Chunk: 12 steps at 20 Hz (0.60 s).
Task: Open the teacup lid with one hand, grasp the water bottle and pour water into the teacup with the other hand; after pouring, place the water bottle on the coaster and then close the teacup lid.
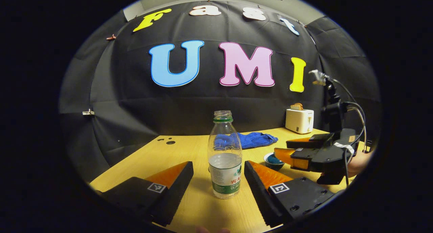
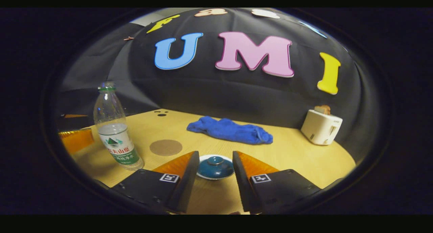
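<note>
Teacup (image 2: pixel 215 167), lid (image 2: pixel 215 162) still on, sits near the table's (image 2: pixel 297 155) front edge, framed by the right gripper (image 2: pixel 212 168), fingers spread, touching nothing. Bottle (image 1: pixel 224 155), uncapped and part full, stands upright between the spread fingers of the left gripper (image 1: pixel 219 173), ungrasped. Coaster (image 2: pixel 165 147) lies bare toward mid-table; cloth (image 2: pixel 230 130) and toaster (image 2: pixel 320 126) lie by the back edge. Judged stage: outset; lifting, pouring, placing and closing all remain.
</note>
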### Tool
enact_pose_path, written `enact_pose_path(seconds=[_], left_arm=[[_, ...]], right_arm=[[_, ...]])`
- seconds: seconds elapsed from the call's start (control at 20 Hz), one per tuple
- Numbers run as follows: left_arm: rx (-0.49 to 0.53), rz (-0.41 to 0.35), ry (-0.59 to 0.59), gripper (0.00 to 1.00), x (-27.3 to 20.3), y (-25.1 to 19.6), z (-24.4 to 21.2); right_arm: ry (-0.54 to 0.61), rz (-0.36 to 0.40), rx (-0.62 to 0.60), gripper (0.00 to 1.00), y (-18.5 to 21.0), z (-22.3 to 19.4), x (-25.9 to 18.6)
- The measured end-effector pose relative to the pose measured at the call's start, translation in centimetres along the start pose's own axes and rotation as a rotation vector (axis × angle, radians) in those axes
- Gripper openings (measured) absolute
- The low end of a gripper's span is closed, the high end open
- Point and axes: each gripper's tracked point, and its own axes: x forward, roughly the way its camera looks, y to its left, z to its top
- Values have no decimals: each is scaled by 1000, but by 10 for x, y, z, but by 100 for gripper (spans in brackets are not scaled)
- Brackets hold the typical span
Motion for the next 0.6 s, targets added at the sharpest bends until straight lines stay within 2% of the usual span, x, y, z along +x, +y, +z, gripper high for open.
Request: enact_pose_path(seconds=[0.25,0.35,0.45,0.5,0.55,0.6], left_arm=[[-20,3,13,95,8,1,-6],[-29,2,18,95,11,0,-9],[-34,1,21,95,12,0,-11],[-34,-1,23,95,13,-2,-12],[-35,-5,25,95,15,-3,-12],[-36,-9,26,95,16,-5,-14]], right_arm=[[25,-6,-27,62,2,-12,16],[11,-23,-29,56,-1,-7,17],[12,-7,-22,39,0,-1,14],[11,-2,-19,33,1,-6,16],[10,4,-16,31,2,-6,17],[-1,11,-13,36,2,-3,15]])
